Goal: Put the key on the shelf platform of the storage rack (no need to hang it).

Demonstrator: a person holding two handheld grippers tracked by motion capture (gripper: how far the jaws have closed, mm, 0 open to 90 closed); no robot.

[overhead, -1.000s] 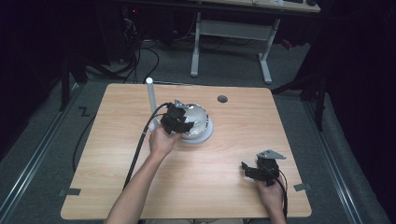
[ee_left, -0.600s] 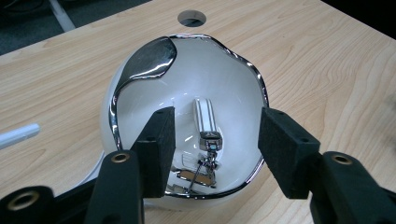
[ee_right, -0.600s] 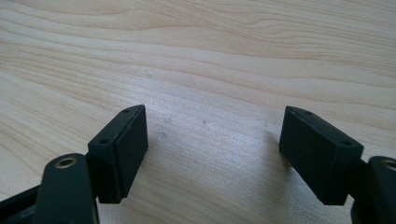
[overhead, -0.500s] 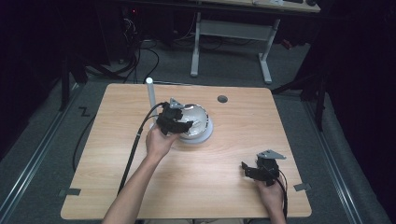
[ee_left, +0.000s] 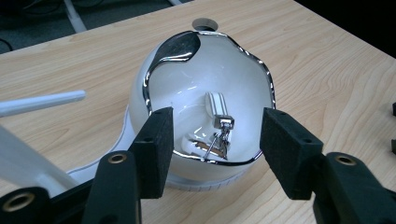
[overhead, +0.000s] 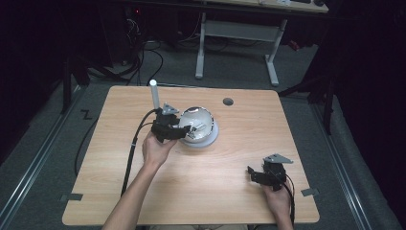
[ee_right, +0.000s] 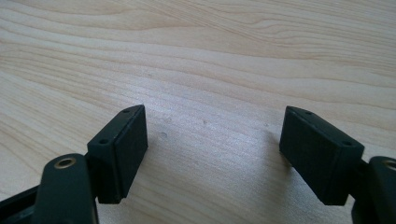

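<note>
just above table centre, at about 11 o'clock, your white chrome-rimmed bowl (ee_left: 205, 107) sits in its white saucer (overhead: 210, 140) with small chrome pieces (ee_left: 219, 135) inside. your left gripper (ee_left: 215, 149) has just been opening; its jaws flank the bowl's near rim, released, pads clear. judged: the bowl is set down, withdrawal remains. your right gripper (ee_right: 212, 154) rests spread at 4 o'clock on bare table (ee_right: 210, 56). what the chrome pieces are is hard to make out.
</note>
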